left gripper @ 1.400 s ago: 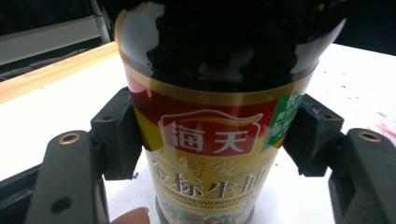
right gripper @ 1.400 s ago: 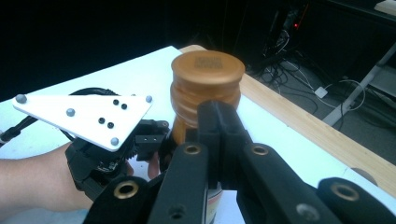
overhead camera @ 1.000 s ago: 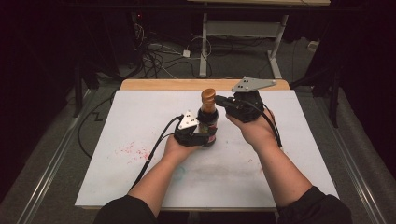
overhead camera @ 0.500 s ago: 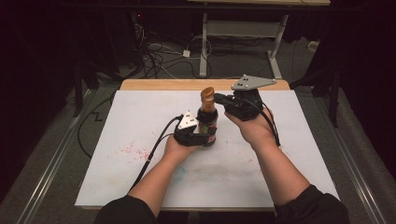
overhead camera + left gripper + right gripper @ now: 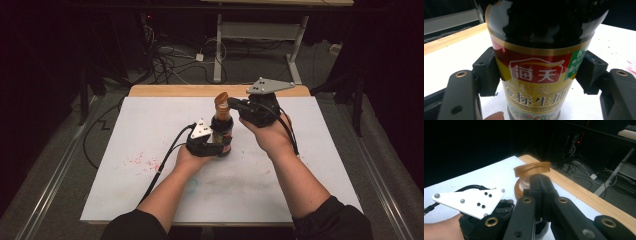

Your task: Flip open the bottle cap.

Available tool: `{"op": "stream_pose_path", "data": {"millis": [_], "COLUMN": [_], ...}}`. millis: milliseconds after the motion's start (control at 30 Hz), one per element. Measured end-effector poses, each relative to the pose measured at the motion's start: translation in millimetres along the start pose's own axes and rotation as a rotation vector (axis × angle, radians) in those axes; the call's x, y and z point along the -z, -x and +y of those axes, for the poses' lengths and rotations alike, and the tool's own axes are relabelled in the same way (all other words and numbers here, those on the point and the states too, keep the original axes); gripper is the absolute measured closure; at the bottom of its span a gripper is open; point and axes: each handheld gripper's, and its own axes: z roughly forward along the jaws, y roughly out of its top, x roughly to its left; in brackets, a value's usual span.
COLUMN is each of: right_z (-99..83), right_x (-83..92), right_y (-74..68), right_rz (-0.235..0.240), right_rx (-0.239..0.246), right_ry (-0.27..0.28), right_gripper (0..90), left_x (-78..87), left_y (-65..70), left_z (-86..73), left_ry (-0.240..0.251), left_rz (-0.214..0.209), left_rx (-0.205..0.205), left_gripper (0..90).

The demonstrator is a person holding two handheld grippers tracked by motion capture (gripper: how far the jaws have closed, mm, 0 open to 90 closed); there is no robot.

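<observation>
High view. My left gripper (image 5: pixel 216 145) clamps the lower body of the dark glass sauce bottle with a red-and-gold label (image 5: pixel 221 131), which stands upright on the white table sheet (image 5: pixel 150 130), about mid-sheet and nearer the wooden far edge (image 5: pixel 170 90) than my own side. My right gripper (image 5: pixel 235 103) reaches in level from the bottle's right, its tips at the amber plastic flip cap (image 5: pixel 220 100) on top of the bottle. Faint red speckles (image 5: pixel 142 161) lie on the sheet well to the bottle's left.

Left gripper view. The black pads (image 5: pixel 487 71) press both flanks of the bottle (image 5: pixel 539 75) across its label band, so the bottle is firmly held. The glass above the label looks dark; I judge it holds dark sauce, but the fill level cannot be read.

Right gripper view. My right gripper (image 5: pixel 541 185) has its jaws fully together, tips touching, holding nothing; they rest against the cap (image 5: pixel 531 171), whose hinged lid is tilted up and partly open. Beyond it sits the left gripper's grey three-cornered plate (image 5: pixel 469 200).

Step in hand, as I judge it: opening the flip lid. To do it well, I keep the left grip low and steady so the bottle stays upright, and lever upward under the lid's rim with the closed tips, away from the hinge, gently enough that no sauce spills.
</observation>
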Motion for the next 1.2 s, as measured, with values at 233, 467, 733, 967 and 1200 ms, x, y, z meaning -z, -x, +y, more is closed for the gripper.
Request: {"op": "stream_pose_path", "data": {"millis": [233,467,733,967,1200], "right_z": [4.1,7.4,13.3,26.9,30.0], "right_x": [0.4,-0.4,-6.9,-18.9,-18.4], "right_y": [0.1,-0.5,-0.2,-5.7,-8.4], "right_rz": [0.001,0.002,0.001,0.020,0.027], "right_rx": [0.003,0.006,0.007,0.010,0.018], "right_ry": [0.005,0.013,0.014,0.022,0.028], "right_gripper": [90.0,90.0,90.0,90.0,90.0], "left_x": [0.1,0.2,0.2,0.3,0.4], "left_y": [0.2,0.0,0.2,0.2,0.3], "left_z": [0.1,0.0,-0.3,-0.4,-0.7], "left_ry": [-0.002,0.000,0.001,0.001,0.003], "left_rz": [0.001,0.000,0.000,-0.002,-0.001], "left_rx": [0.000,0.002,0.001,0.001,0.002], "left_gripper": [29.0,29.0,28.9,28.9,28.9]}}
